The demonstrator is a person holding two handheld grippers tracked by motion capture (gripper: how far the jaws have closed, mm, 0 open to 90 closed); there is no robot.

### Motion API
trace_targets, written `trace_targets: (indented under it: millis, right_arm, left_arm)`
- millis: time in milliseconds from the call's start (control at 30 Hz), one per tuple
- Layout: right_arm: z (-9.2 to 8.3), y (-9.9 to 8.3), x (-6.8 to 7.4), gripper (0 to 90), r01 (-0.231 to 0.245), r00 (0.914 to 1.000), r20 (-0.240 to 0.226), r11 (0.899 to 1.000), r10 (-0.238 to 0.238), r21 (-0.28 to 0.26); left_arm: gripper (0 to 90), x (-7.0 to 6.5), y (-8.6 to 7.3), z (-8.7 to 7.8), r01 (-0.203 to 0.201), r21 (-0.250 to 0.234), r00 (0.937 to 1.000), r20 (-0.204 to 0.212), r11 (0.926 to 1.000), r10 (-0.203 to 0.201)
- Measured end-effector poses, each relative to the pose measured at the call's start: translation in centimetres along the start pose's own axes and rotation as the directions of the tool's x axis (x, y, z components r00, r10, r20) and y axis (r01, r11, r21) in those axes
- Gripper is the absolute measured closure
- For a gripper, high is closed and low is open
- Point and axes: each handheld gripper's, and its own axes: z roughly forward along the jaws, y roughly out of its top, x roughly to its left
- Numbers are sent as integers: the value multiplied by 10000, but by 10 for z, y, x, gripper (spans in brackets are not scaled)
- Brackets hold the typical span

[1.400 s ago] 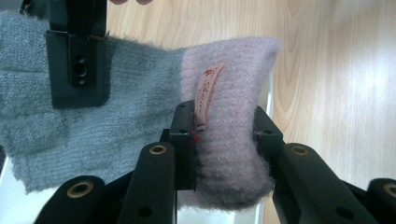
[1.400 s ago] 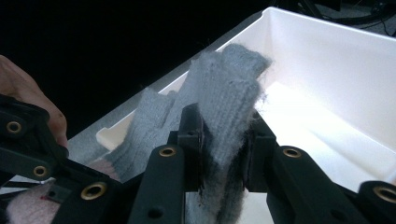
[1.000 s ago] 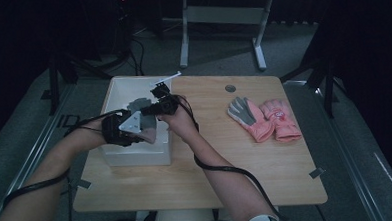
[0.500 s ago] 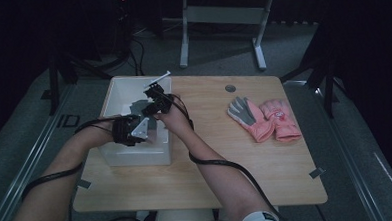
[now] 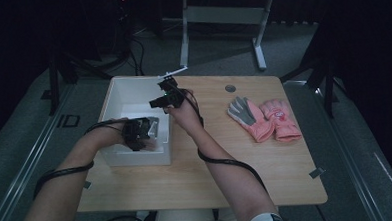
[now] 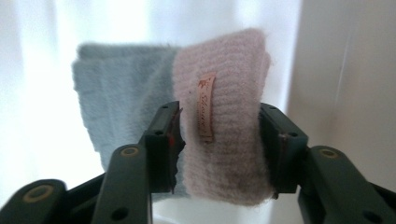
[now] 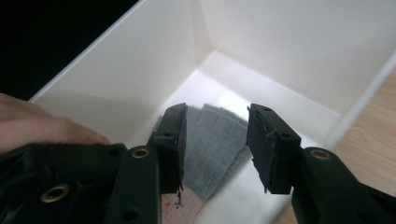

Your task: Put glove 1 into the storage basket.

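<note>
Both claws, left claw (image 6: 217,149) and right claw (image 7: 215,144), have just been opening, releasing the folded glove (image 6: 219,116) into the white box (image 5: 133,88) at the tabletop's left edge; next, withdraw and fetch the remaining gloves (image 5: 264,118).

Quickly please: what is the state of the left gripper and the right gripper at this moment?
Left gripper: jaws just opening, pink glove cuff between them, grip loosening.
Right gripper: jaws just opening, nothing held, above the grey glove in the white box.

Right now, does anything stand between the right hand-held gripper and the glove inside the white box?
Nothing visible does. The right hand-held gripper, its jaws just opening and empty, hangs directly above the glove, which lies on the floor of the white box.
</note>
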Motion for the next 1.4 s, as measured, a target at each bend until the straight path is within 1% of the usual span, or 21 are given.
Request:
trace_targets:
  millis: [33, 267, 300, 333, 467, 533, 600, 733, 767, 800, 900, 933, 967, 1000, 1067, 1100, 1167, 1233, 1267, 1367, 1400]
  right_arm:
    - [-7, -1, -3, 574, -45, 10000, -46, 9999, 44, -137]
    - [-39, -8, -13, 538, 173, 9998, -40, 9989, -174, -426]
    - [-39, -8, -13, 538, 173, 9998, -40, 9989, -174, -426]
    - [-51, -15, -16, 535, 198, 9997, -161, 9984, -207, -526]
    - [-67, -26, -20, 531, 377, 9991, -160, 9966, -389, -732]
    - [-77, -34, -23, 532, 461, 9988, -93, 9951, -471, -869]
    - [-88, -42, -28, 535, 504, 9987, -21, 9938, -508, -993]
    - [-99, -52, -34, 539, 655, 9978, 106, 9916, -647, -1114]
    - [-108, -61, -39, 540, 727, 9973, 211, 9904, -707, -1178]
    - [-111, -65, -42, 542, 822, 9965, 282, 9889, -793, -1237]
    - [-121, -76, -51, 542, 997, 9944, 470, 9861, -942, -1332]
    - [-121, -76, -51, 542, 997, 9944, 470, 9861, -942, -1332]
    - [-127, -83, -59, 545, 990, 9937, 663, 9861, -908, -1336]
    - [-130, -87, -63, 546, 955, 9938, 689, 9860, -867, -1369]
    - [-136, -93, -71, 547, 877, 9939, 793, 9861, -770, -1413]
    - [-136, -93, -71, 547, 877, 9939, 793, 9861, -770, -1413]
    - [-144, -103, -84, 548, 696, 9938, 962, 9867, -558, -1466]
    - [-148, -108, -92, 549, 621, 9930, 1085, 9871, -462, -1476]
    - [-150, -111, -95, 550, 582, 9928, 1127, 9874, -418, -1469]
    - [-153, -115, -101, 564, 467, 9924, 1196, 9884, -294, -1442]
    - [-156, -119, -106, 587, 335, 9931, 1161, 9907, -182, -1317]
  left_arm:
    - [497, 2, -1, -4, 328, -112, 9995, -13, 9994, -328]
    - [427, 9, -4, -28, 1021, -634, 9942, -278, 9927, -1041]
    - [427, 10, -5, -35, 1178, -765, 9918, -409, 9901, -1211]
    - [427, 10, -6, -42, 1502, -1034, 9871, -408, 9832, -1551]
    - [427, 10, -2, -52, 1869, -1253, 9802, -421, 9744, -1934]
    - [427, 10, -1, -54, 1895, -1324, 9799, -375, 9729, -1959]
    - [426, 8, 8, -60, 2080, -1707, 9765, -209, 9631, -2146]
    - [427, 8, 17, -65, 2182, -2008, 9740, -170, 9550, -2261]
    - [428, 9, 22, -70, 2246, -2245, 9725, -100, 9482, -2327]
    - [428, 11, 29, -75, 2408, -2556, 9683, -29, 9363, -2499]
    - [428, 13, 38, -83, 2458, -2965, 9664, 5, 9229, -2572]
    - [428, 13, 38, -83, 2458, -2965, 9664, 5, 9229, -2572]
    - [428, 14, 42, -84, 2510, -3142, 9646, 25, 9156, -2636]
    - [428, 16, 49, -88, 2719, -3389, 9584, 112, 9007, -2852]
    - [430, 19, 55, -89, 3118, -3528, 9442, 115, 8822, -3291]
    - [429, 19, 55, -89, 3118, -3528, 9442, 115, 8822, -3291]
    - [429, 21, 63, -90, 3411, -3644, 9330, 189, 8665, -3594]
    - [429, 21, 71, -89, 3430, -3547, 9328, 193, 8698, -3600]
    - [429, 20, 79, -87, 3356, -3472, 9352, 109, 8757, -3541]
    - [429, 19, 86, -85, 3325, -3431, 9376, 194, 8785, -3473]
    - [428, 17, 92, -83, 3404, -3543, 9358, 374, 8710, -3505]
